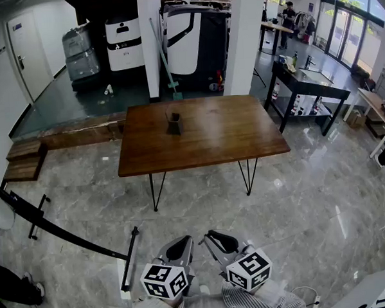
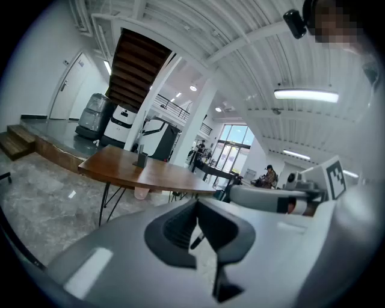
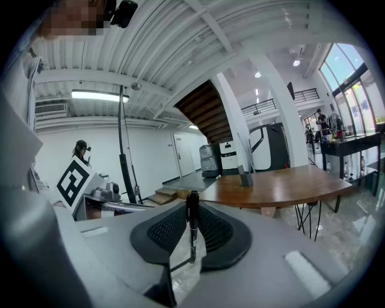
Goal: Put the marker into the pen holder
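A dark pen holder (image 1: 173, 124) stands on the brown wooden table (image 1: 204, 140), far ahead of me across the marble floor. Both grippers are held low, close to the person's body. My right gripper (image 1: 217, 239) is shut on a thin black marker (image 3: 192, 227), which stands upright between the ribbed pads (image 3: 218, 231). My left gripper (image 1: 182, 243) sits just left of it, jaws together with nothing seen between them. The pen holder (image 3: 245, 178) shows small in the right gripper view, and the left gripper view also catches the pen holder (image 2: 141, 159). The marker cannot be made out in the head view.
A black slanted pole on feet (image 1: 62, 237) crosses the floor at my left. Wooden steps (image 1: 24, 159) lie left of the table, and a black desk (image 1: 308, 86) stands to its right. White pillars (image 1: 151, 43) and parked machines (image 1: 124, 44) stand behind.
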{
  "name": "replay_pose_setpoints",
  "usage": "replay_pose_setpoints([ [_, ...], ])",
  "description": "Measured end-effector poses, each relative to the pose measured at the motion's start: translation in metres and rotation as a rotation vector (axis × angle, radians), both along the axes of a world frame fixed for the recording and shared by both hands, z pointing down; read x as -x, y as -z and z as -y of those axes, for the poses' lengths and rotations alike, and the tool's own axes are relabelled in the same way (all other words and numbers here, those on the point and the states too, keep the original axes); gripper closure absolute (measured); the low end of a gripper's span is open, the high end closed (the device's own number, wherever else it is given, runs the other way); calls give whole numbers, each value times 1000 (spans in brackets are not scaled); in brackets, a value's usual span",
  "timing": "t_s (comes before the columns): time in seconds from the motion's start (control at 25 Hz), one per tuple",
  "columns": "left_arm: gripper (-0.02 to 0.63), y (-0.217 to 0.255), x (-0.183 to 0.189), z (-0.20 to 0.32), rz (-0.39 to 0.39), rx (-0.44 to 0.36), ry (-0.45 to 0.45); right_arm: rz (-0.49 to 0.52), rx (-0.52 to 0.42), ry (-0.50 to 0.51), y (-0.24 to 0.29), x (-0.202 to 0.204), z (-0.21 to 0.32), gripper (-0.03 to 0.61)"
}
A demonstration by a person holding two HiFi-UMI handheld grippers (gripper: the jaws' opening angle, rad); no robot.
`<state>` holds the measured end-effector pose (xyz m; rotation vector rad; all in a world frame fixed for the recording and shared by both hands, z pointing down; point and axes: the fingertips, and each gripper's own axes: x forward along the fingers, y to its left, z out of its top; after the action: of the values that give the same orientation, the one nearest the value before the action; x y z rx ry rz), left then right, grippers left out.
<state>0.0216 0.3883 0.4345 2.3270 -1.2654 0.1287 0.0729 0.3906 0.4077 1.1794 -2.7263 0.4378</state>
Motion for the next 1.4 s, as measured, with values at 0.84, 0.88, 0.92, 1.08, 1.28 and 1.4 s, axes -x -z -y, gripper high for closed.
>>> replay_pose_setpoints([
  [0.84,606,4,50,281,10,-19,-63,32,-38,-60,5,47,277,520],
  [0.88,606,6,55,299,6,-19,-62,33,-40,-62,7,50,294,520],
  [0.92,606,8,58,315,4,-18,-63,34,-42,-64,9,53,310,520],
  [1.08,606,8,65,366,-1,-3,-81,34,-44,-76,17,63,362,520],
  [1.28,606,-8,65,403,-12,40,-101,16,-19,-65,4,72,398,520],
  [1.4,606,-13,66,421,-12,55,-98,15,-14,-64,2,72,419,520],
])
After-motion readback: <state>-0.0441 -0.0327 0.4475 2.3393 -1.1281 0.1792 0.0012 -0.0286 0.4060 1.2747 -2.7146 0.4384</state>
